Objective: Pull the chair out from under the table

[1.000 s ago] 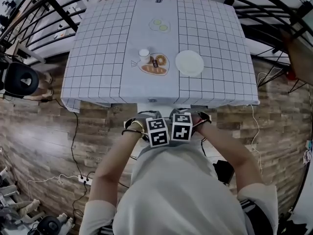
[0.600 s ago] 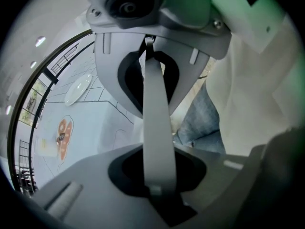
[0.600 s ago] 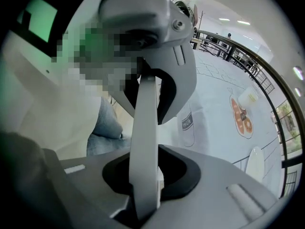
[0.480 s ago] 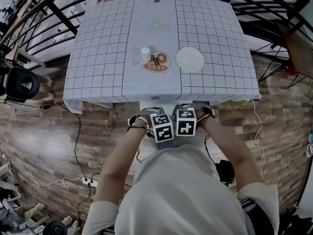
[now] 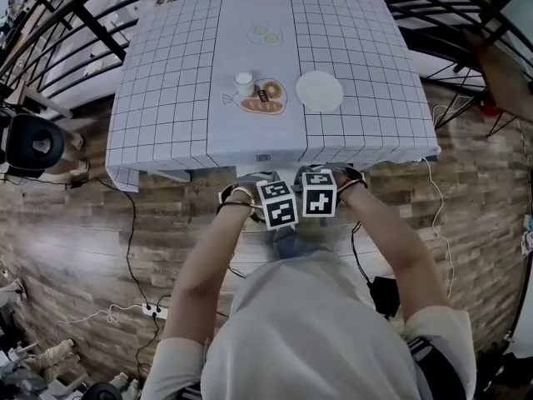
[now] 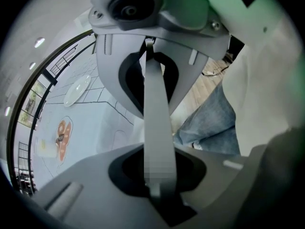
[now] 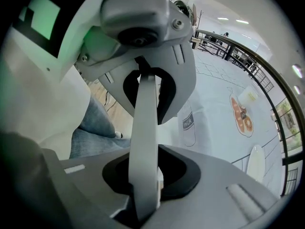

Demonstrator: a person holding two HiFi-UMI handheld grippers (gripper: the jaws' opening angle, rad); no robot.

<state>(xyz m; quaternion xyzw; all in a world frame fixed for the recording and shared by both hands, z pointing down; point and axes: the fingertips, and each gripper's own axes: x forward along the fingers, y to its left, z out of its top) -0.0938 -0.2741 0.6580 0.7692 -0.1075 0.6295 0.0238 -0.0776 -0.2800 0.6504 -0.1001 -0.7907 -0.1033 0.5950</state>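
Note:
The table (image 5: 166, 82) wears a white checked cloth; my two grippers sit side by side just off its near edge. The chair is mostly hidden under my arms and body in the head view. A pale part of the chair (image 5: 248, 226) shows by my left wrist. The left gripper (image 5: 277, 204) is shut on the chair's grey back rail (image 6: 158, 142), which runs straight between its jaws. My right gripper (image 5: 319, 193) clamps the same back rail (image 7: 145, 147) just beside it. Both point steeply down.
On the cloth lie a white plate (image 5: 320, 91), a cup (image 5: 244, 83) and a printed bread picture (image 5: 265, 96). Black railings (image 5: 67, 23) ring the table's far sides. Cables and a power strip (image 5: 150, 311) lie on the wooden floor, with a black box (image 5: 385, 294) at the right.
Only the head view has drifted, so the table sits a little higher in the picture. Both grippers keep their hold at the same spot by the table's edge.

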